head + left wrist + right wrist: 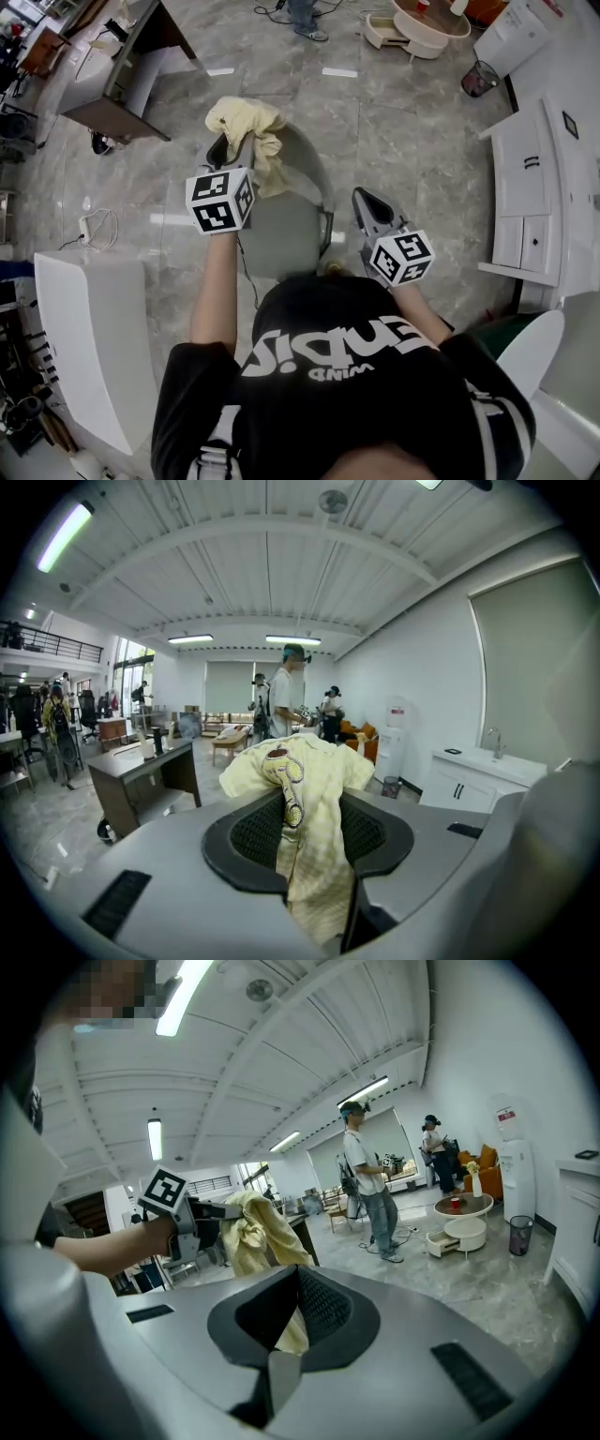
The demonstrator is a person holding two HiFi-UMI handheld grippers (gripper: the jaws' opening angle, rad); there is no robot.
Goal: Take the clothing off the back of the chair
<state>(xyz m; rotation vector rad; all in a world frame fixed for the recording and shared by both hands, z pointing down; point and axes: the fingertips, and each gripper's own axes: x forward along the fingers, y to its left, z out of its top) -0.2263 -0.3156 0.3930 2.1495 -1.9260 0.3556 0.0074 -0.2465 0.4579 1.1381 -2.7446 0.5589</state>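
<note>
In the head view a pale yellow garment (246, 124) is bunched in my left gripper (230, 148), lifted above the grey chair (305, 234), and its lower end trails down toward the chair back. The left gripper view shows the jaws shut on the garment (305, 789), which drapes out over the pads. My right gripper (364, 199) hovers to the right of the chair, apart from the cloth. Its jaws stand slightly open with nothing gripped. Through their gap, in the right gripper view, I see the hanging garment (251, 1234) and the left gripper (187, 1213) beyond.
A white counter (84, 328) stands at my left and a dark desk (122, 89) behind it. White cabinets (539, 187) line the right side, with a waste basket (479, 78) and a round low table (427, 23) farther off. A person (367, 1180) stands on the marble floor.
</note>
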